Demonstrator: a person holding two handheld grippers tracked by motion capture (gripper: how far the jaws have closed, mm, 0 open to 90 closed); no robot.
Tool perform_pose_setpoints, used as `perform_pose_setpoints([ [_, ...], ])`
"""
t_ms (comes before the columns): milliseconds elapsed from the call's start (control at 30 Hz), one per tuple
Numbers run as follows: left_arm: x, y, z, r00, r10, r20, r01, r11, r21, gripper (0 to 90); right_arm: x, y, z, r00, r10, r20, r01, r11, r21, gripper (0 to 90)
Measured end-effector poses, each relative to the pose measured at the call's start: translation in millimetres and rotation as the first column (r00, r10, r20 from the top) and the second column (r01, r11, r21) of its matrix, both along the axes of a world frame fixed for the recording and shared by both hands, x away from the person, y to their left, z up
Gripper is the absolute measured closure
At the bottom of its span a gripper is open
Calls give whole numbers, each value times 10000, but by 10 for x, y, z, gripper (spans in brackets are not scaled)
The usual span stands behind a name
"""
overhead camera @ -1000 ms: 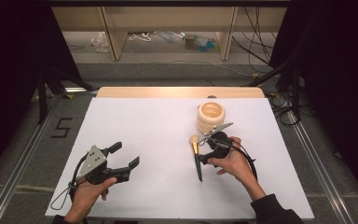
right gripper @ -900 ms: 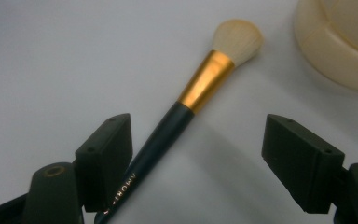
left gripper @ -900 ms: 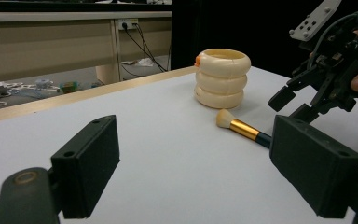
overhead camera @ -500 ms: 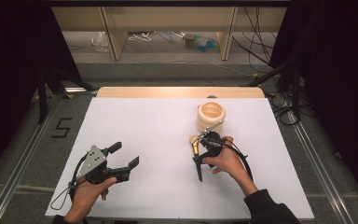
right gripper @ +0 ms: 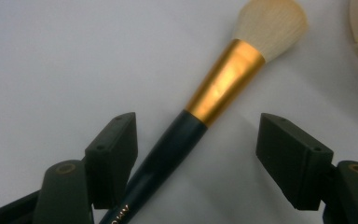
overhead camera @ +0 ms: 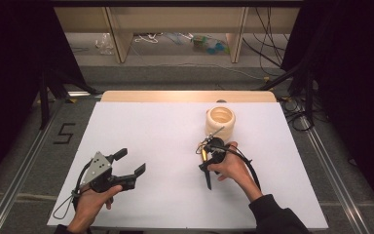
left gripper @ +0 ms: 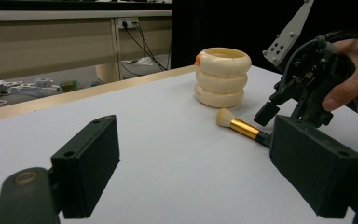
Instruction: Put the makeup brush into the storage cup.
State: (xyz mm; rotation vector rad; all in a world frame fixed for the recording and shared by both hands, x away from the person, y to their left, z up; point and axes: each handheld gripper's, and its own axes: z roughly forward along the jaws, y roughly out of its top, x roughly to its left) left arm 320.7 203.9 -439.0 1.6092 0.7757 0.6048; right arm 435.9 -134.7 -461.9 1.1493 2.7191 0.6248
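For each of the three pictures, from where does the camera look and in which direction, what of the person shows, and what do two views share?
High view: above the person's side, facing forward and down on the white table; both forearms, left gripper and right gripper show.
Left gripper view: low, along its open jaws towards the ringed cream holder; the right hand shows.
Right gripper view: close above the makeup brush, between its open jaws.
Shared: the brush.
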Motion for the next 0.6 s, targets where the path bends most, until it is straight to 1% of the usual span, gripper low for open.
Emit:
perform_pose_setpoints([
  [67, -5, -1, 2, 10000, 6, -11, -6, 10000, -10, 159, 1, 11, -5, 9999, -106, -68, 105, 9999, -42, 316],
  [100, -8, -3, 2, 10000, 8, -18, -8, 10000, -42, 159, 9, 15, -6, 9999, -5, -150, 4, 10000, -61, 333],
  [167, -5, -1, 2, 10000, -9, -7, 9, 10000, -24, 159, 13, 24, 2, 9999, -49, -104, 48, 10000, -71, 339],
  [200, -1, 0, 1, 10000, -23, -2, 23, 10000, -17, 159, 15, 32, 1, 10000, -40, -74, 39, 9999, -144, 345],
  [300, 0, 1, 3, 10000, -37, 20, 37, 10000, -10, 159, 17, 47, -17, 9998, -28, -179, 24, 9997, -224, 355],
  [333, -3, -1, 4, 10000, -38, 24, 38, 10000, -17, 159, 19, 54, -32, 9997, -22, -251, 13, 9994, -348, 366],
  [500, 2, 2, 2, 10000, -60, 11, 60, 10000, 7, 159, 22, 48, -26, 9996, -42, -271, 32, 9994, -357, 388],
  [600, 1, 2, 4, 10000, -47, 6, 47, 10000, -22, 159, 30, 42, -25, 9998, 51, -175, -59, 9990, -441, 419],
])
